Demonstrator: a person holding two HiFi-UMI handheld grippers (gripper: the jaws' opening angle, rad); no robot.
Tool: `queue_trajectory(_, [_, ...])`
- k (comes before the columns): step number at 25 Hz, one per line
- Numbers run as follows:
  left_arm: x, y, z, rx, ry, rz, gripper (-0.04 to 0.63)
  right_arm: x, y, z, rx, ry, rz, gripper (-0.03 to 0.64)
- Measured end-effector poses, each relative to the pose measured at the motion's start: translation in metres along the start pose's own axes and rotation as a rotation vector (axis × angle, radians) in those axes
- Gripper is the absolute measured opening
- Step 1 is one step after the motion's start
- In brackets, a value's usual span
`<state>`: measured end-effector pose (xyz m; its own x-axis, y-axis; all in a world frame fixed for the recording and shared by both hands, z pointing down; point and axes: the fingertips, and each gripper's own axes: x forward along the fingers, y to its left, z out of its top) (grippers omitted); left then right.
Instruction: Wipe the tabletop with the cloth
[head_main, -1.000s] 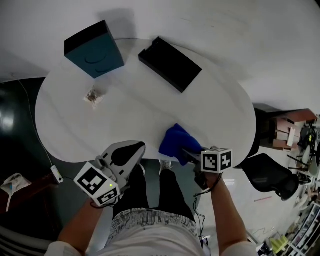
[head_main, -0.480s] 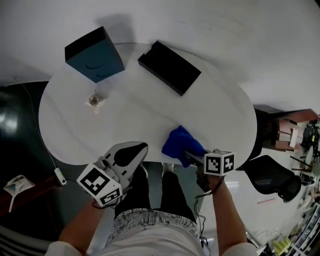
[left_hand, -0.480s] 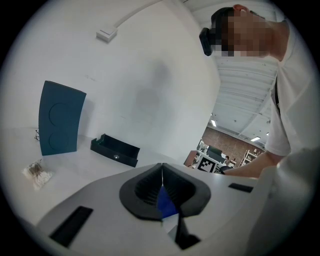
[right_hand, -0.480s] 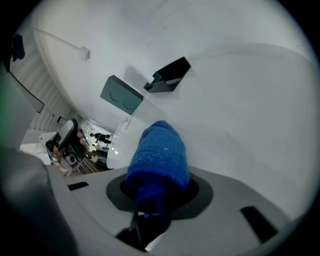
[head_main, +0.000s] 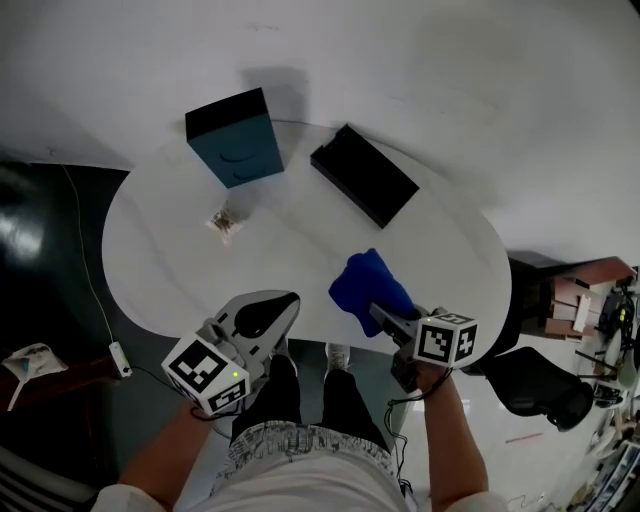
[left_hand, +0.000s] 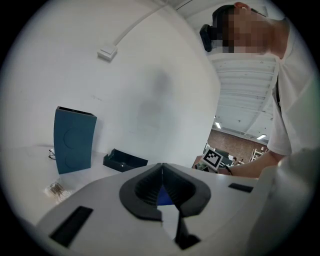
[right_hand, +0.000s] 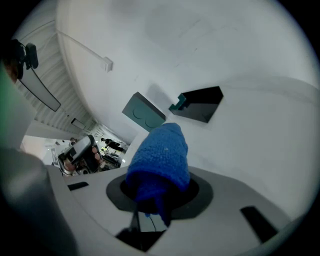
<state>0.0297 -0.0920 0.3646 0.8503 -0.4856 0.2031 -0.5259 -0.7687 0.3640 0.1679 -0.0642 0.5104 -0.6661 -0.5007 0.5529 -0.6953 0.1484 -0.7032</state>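
Note:
A blue cloth (head_main: 368, 282) rests on the white oval tabletop (head_main: 300, 235) near its front edge, right of centre. My right gripper (head_main: 380, 312) is shut on the cloth's near end; in the right gripper view the bunched cloth (right_hand: 160, 157) sticks out of the right gripper (right_hand: 156, 194) and hides its tips. The left gripper (head_main: 284, 300) hovers at the table's front edge, left of the cloth, with nothing in it. Its jaws meet in the left gripper view, where the left gripper (left_hand: 161, 172) is shut. A small heap of crumbs (head_main: 226, 221) lies on the table's left half.
A teal box (head_main: 235, 140) stands upright at the table's far left. A black tray (head_main: 365, 175) lies at the far middle. Off the right edge is a black chair (head_main: 535, 385). A white cable with an adapter (head_main: 118, 350) trails on the dark floor at left.
The right gripper has pushed the cloth farther onto the table, away from the front edge. The head view has shifted, so the boxes sit lower and more to the right. The left gripper has barely moved.

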Motion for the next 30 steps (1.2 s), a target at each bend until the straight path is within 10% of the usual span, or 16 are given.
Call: queue_trajectory(30, [-0.069, 0.011, 0.092, 0.189, -0.143, 0.106, 0.021, -0.018, 0.15, 0.096, -0.192, -0.219, 0.229, 0.114])
